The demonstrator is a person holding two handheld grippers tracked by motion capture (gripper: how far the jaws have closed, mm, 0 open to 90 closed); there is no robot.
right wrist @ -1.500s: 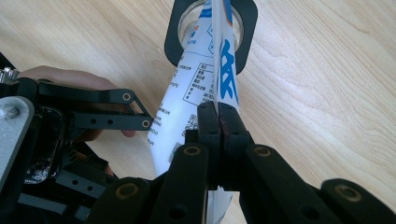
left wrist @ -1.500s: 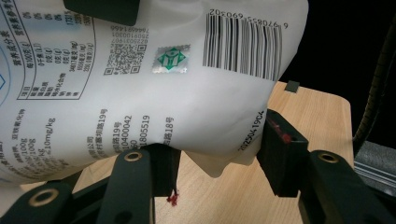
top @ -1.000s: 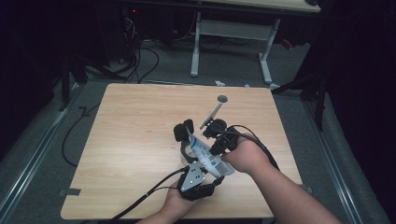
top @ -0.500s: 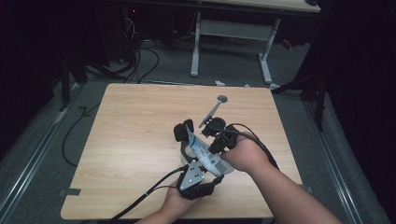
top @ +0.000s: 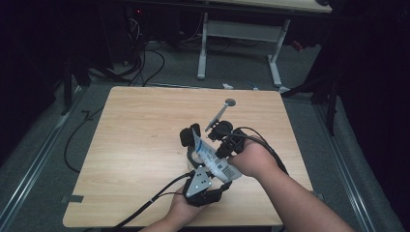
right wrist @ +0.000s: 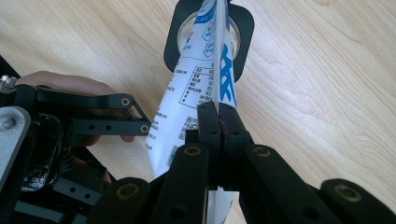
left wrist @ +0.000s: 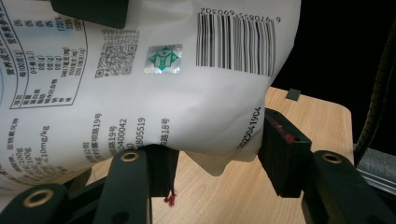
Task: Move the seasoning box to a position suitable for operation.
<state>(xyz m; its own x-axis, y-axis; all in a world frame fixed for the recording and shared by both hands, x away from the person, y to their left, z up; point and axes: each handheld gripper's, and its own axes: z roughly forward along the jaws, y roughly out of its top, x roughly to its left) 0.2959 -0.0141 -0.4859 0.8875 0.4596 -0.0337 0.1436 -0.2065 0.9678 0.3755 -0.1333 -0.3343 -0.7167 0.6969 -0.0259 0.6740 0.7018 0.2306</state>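
Item: white plastic pouch (top: pixel 209 157) with blue print, a barcode and a nutrition table, held above the wooden surface (top: pixel 140 145) near its front middle, between the two hand-held grippers. In the right gripper view the pouch (right wrist: pixel 196 98) stands on edge, its far end over a round clear container (right wrist: pixel 187 35) with a dark rim that sits on the surface. In the left gripper view the pouch (left wrist: pixel 140 84) hangs over the jaws, barcode uppermost and upside down.

Right hand-held gripper (right wrist: pixel 218 126): jaws pressed together on a thin edge of the pouch, clamping it. In the high view it (top: pixel 223 145) sits at the person's right hand (top: pixel 251 159), which comes in from the lower right.

Left hand-held gripper (left wrist: pixel 215 149): jaws apart, the lower bulge of the pouch between them; the right pad (left wrist: pixel 280 149) is at the pouch's edge, though whether it presses cannot be told. The jaws have just been opening slightly. In the high view it (top: pixel 191 145) carries a grey three-cornered plate (top: pixel 198 182), and a cable (top: pixel 145 205) trails toward the front edge.

Also on the surface: a thin grey rod ending in a small disc (top: pixel 230 102), lying beyond the grippers.
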